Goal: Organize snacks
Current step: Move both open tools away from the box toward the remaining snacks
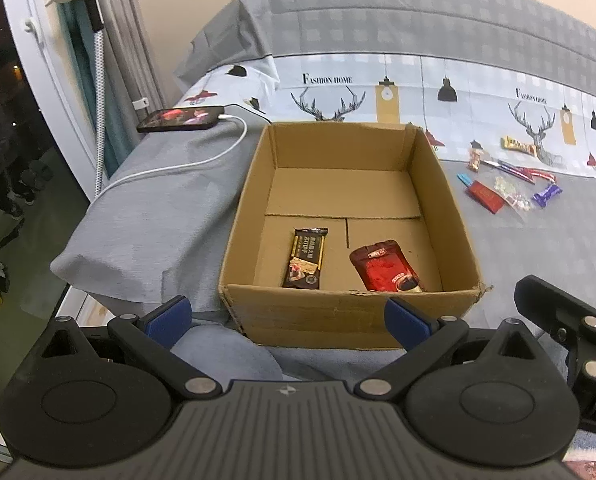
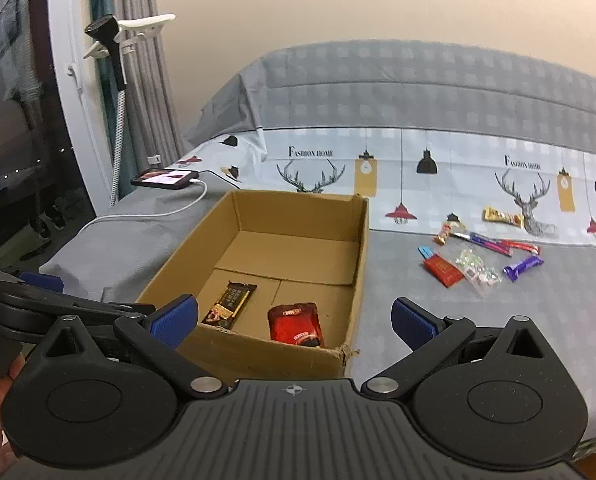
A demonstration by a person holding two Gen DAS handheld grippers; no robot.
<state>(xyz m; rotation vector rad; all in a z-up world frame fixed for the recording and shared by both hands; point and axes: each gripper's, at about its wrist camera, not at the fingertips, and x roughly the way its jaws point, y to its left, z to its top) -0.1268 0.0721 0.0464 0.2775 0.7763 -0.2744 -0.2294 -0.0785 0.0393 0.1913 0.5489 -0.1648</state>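
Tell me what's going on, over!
Left gripper and right gripper open, empty. Brown cardboard box holds dark chocolate bar, red pouch. Loose snack wrappers wait on grey bedspread. Nothing blocking.

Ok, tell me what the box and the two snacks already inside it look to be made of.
The box: plain brown corrugated cardboard, matte, with a frayed, torn front corner. The dark bar wrapper: glossy printed film, probably plastic or foil laminate, crimped at its ends. The red pouch: shiny, crinkled film, likely the same kind, catching highlights.
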